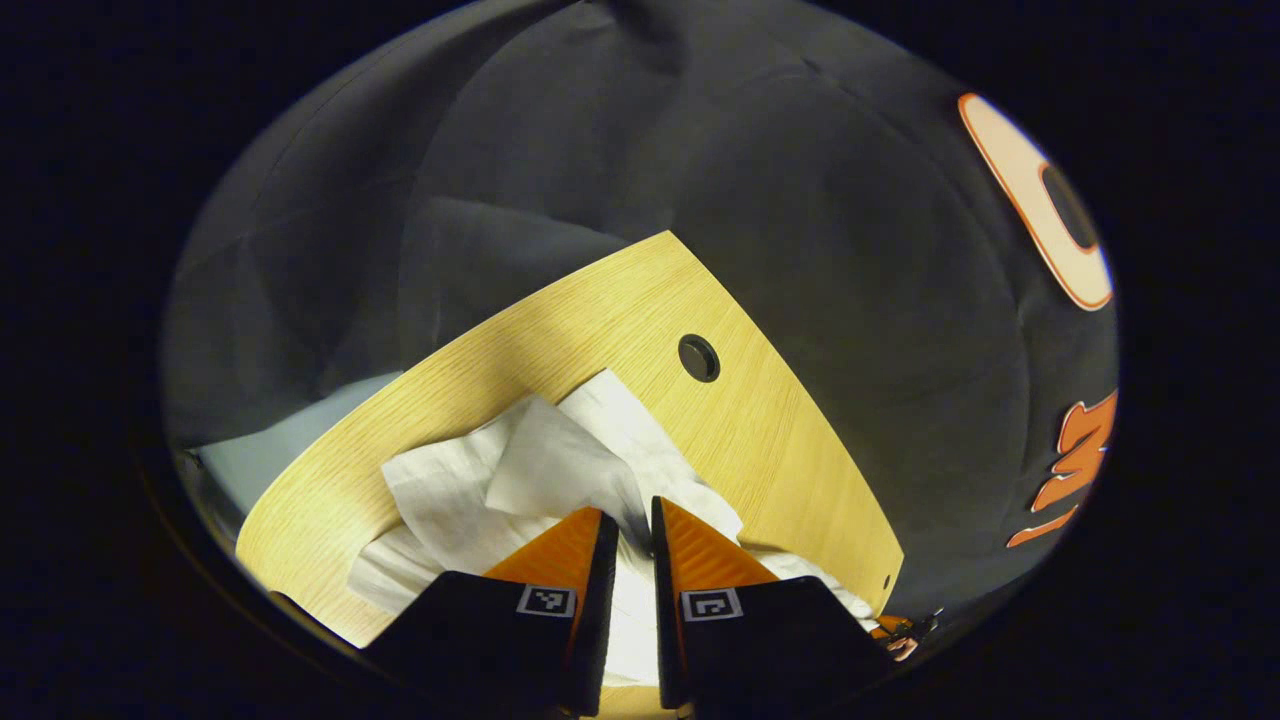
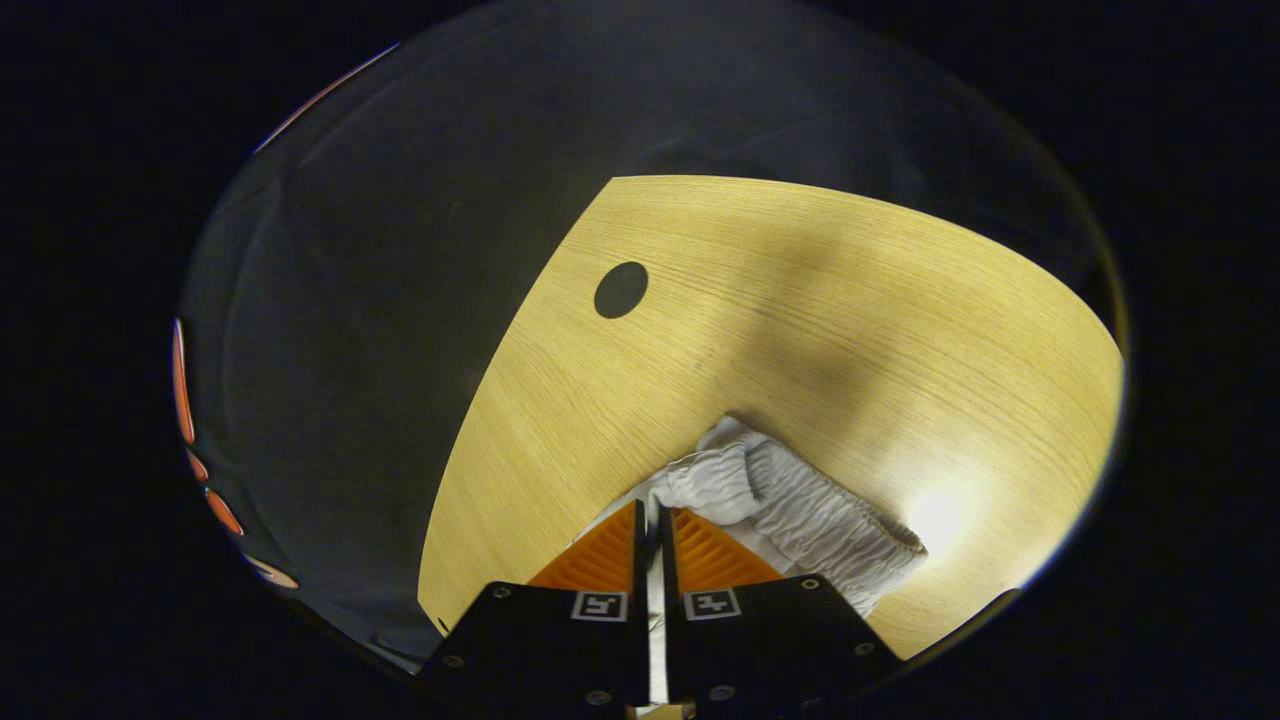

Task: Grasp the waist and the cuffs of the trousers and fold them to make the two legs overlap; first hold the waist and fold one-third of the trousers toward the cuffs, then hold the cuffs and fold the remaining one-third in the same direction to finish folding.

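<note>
Both tongs, left tongs (image 1: pixel 634 520) and right tongs (image 2: pixel 652 520), pinch the trousers (image 1: pixel 520 480) low in frame; thin cloth could slip free onto the bench (image 2: pixel 800 300).

The trousers (image 1: pixel 520 480) were plain white with a ribbed, gathered waistband (image 2: pixel 800 510), sitting on a light yellowish wood-grain table (image 2: pixel 820 300) that had a dark round hole (image 2: pixel 621 290).

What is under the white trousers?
The trousers lie on the wooden table; bare wood shows all around them. Whatever is beneath the cloth itself is covered.
</note>
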### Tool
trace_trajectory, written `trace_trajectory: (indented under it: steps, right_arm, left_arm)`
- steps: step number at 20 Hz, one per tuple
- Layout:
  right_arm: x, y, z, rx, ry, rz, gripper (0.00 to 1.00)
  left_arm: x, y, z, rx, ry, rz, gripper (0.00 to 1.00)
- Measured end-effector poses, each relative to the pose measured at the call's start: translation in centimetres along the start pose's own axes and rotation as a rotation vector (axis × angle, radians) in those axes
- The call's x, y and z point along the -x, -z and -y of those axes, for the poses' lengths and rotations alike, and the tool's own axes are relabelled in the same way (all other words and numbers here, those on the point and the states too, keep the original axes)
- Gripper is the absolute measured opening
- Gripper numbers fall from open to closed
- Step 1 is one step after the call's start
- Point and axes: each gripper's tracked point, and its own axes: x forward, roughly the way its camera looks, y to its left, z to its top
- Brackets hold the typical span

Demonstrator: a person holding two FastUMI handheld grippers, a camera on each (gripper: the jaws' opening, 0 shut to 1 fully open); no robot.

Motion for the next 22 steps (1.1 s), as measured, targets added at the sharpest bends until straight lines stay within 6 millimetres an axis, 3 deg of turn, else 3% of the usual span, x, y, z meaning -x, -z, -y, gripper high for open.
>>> trace_trajectory:
  steps: [1,2,3,5,6,7,9,10,11,12,17,22]
  right_arm:
    - [0.4,-0.4,-0.4,0.015,-0.02,0.016,0.13]
    - [0.9,-0.7,-0.5,0.029,-0.025,0.034,0.27]
    - [1.6,-1.1,-0.4,0.047,-0.028,0.048,0.34]
    - [3.4,-1.9,0.4,0.099,-0.007,0.073,0.48]
    - [4.2,-1.9,1.0,0.131,0.011,0.082,0.58]
    - [5.1,-1.9,1.9,0.167,0.034,0.083,0.62]
    - [6.5,-1.3,3.1,0.247,0.077,0.083,0.78]
    - [6.8,-0.8,3.9,0.29,0.098,0.083,0.75]
    - [7.4,-0.3,4.8,0.327,0.126,0.079,0.88]
    - [7.6,0.3,5.3,0.349,0.146,0.073,0.93]
    - [8.0,3.0,7.7,0.366,0.22,0.011,0.98]
    - [7.0,5.0,9.7,0.37,0.28,-0.062,0.98]
  left_arm:
    - [0.2,-0.5,0.6,-0.014,0.014,0.026,0.25]
    - [0.4,-1.3,1.5,-0.028,0.027,0.063,0.43]
    - [1.1,-2.2,1.8,-0.048,0.021,0.1,0.6]
    - [1.8,-2.1,1.8,-0.075,-0.008,0.111,0.94]
    - [2.4,-1.7,1.6,-0.084,-0.025,0.096,0.89]
    - [3.1,-1.4,1.7,-0.095,-0.041,0.087,0.99]
    - [4.2,-1.4,2.5,-0.167,-0.049,0.102,0.99]
    - [4.8,-1.2,3.0,-0.218,-0.058,0.113,1.0]
    - [5.5,-1.2,3.7,-0.267,-0.061,0.122,1.0]
    - [6.3,-0.7,4.3,-0.313,-0.059,0.132,1.0]
    - [10.4,1.0,8.1,-0.518,-0.062,0.162,0.99]
    - [13.5,1.6,9.7,-0.7,-0.132,0.243,0.99]
